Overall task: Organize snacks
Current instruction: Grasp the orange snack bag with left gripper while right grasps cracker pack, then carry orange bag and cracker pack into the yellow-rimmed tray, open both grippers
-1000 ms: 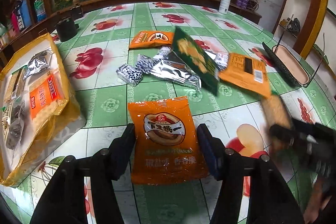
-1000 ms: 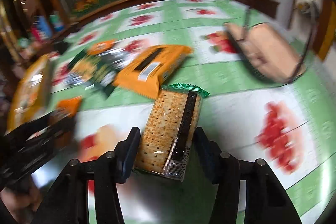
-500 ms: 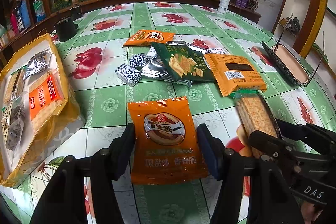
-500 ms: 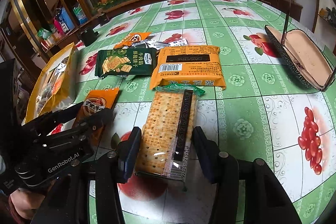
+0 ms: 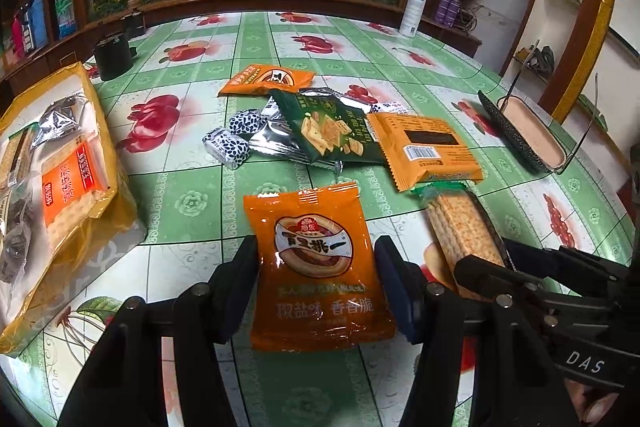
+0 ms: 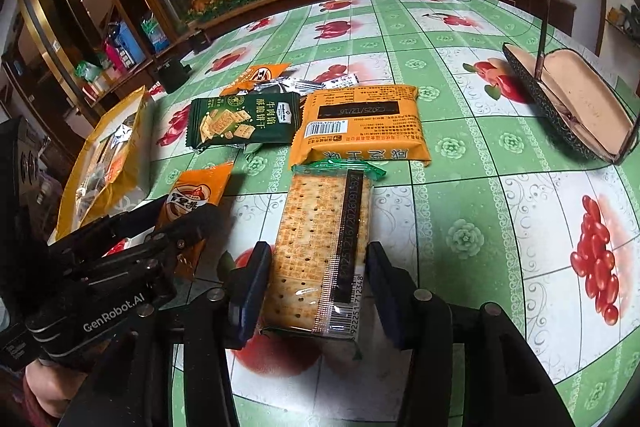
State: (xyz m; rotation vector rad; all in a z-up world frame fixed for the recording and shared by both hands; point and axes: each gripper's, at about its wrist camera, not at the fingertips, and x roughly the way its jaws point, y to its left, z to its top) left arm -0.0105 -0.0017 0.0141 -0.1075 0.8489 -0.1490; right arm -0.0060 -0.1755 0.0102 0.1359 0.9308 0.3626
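Left gripper (image 5: 316, 287) clamped on orange snack packet (image 5: 316, 263); right gripper (image 6: 316, 291) closing onto cracker pack (image 6: 320, 251), contact unclear.

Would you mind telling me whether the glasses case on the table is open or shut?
Open. The glasses case lies with its pinkish lining facing up, its lid swung back.

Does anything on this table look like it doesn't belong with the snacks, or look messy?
Yes. An open glasses case with glasses propped in it sits at the right, and a small black pot sits far left; neither is a snack. The loose packets in the middle lie overlapping in a heap. Nothing looks spilled or torn.
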